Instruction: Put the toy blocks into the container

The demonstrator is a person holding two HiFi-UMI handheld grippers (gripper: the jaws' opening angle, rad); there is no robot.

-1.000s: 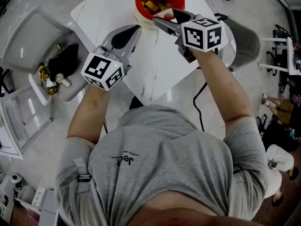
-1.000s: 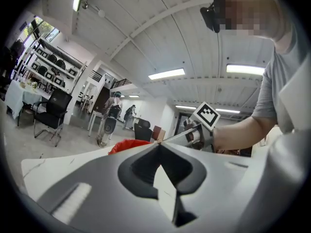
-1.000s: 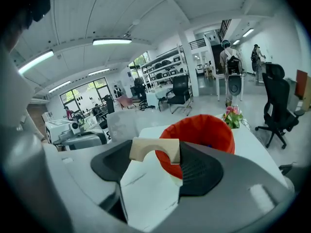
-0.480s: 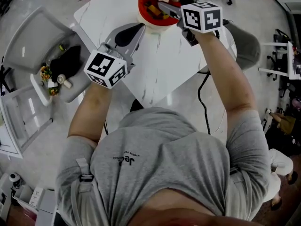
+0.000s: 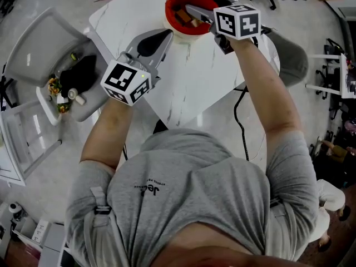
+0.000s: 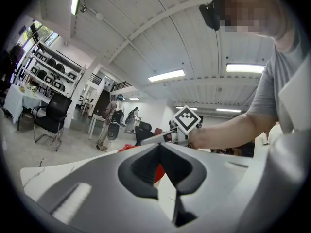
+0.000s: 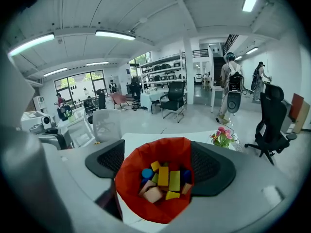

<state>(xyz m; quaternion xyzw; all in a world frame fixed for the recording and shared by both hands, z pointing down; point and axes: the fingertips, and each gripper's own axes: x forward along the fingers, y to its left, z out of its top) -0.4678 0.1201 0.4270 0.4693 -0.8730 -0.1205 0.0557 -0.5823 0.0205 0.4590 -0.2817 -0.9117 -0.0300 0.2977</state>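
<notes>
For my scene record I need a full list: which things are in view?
White marbled table: one, white, centre.
Round red container: one, red, table's far edge.
Small toy blocks: several, yellow, blue and tan, inside container.
Pink flowers: one bunch, table's far corner.
Plastic chair: one, grey, left of table, black bag on it.
Left gripper: one, grey, shut, empty, over table.
Right gripper: one, grey, above container, jaws just opened wide, nothing between them.
</notes>
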